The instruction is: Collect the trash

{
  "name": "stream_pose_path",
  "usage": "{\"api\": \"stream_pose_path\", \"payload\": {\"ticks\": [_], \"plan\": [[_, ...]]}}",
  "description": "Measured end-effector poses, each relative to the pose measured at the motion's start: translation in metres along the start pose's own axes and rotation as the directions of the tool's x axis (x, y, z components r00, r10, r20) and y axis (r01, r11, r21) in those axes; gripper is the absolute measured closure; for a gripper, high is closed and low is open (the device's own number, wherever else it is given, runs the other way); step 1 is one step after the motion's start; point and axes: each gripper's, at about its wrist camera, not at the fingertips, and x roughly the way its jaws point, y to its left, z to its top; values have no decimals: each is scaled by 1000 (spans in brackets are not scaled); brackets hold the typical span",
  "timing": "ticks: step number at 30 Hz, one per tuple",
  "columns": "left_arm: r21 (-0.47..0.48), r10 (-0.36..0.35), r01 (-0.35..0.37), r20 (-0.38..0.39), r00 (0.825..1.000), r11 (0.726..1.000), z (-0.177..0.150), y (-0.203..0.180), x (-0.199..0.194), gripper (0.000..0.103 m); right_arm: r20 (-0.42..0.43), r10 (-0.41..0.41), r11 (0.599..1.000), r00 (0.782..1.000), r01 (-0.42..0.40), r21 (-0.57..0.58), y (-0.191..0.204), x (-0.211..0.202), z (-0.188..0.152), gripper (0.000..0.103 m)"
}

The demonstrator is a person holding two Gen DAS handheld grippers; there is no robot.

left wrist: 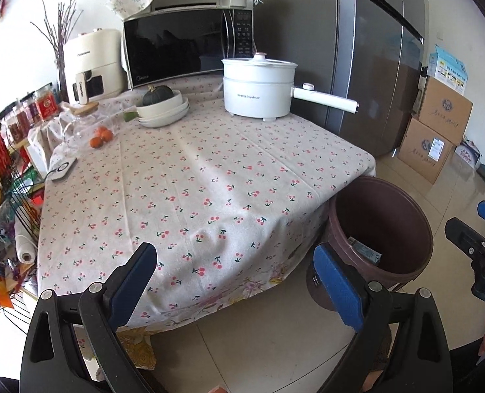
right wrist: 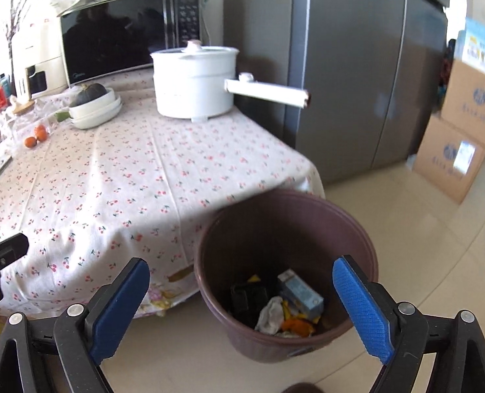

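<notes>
Standing on glossy beige floor tiles beside table corner: round maroon plastic bin (right wrist: 286, 229), holding pale blue carton (right wrist: 303, 291), crumpled white tissue (right wrist: 270, 314), orange peel scraps, black item. Cherry-print cloth (left wrist: 190, 177) covers table. White pot (left wrist: 259, 88), label unreadable. Left gripper (left wrist: 236, 271) and right gripper (right wrist: 241, 291) jaws wide apart, empty.

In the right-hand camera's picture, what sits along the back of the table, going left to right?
Oranges → stacked white bowls with a dark squash → white electric pot → its long handle, pointing toward the grey fridge.
</notes>
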Motion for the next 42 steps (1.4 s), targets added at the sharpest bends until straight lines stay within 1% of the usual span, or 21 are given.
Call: {"api": "stream_pose_path", "payload": {"ticks": [3,8,16,24,42], "plan": [[-19,10,-9,22,1000,1000,-1,5,-5,4,16,-10,1000,1000,10,-15,5,-1,0,6],[-50,3,-1,22,1000,999,2,12,-5,4,-8,-2,1000,1000,2,-2,6,5,-2,5],[-49,-1,0,-14,1000,999,-2,10,0,4,-18,4,1000,1000,-5,-11,9,6,-3,5],[-54,0,0,-2,1000,999,-1,10,-4,4,-26,6,1000,1000,-6,-14,11,8,-4,5],[-52,-2,2,-3,1000,999,1,9,-6,4,-33,12,1000,999,-12,-11,11,10,-5,5]]}}
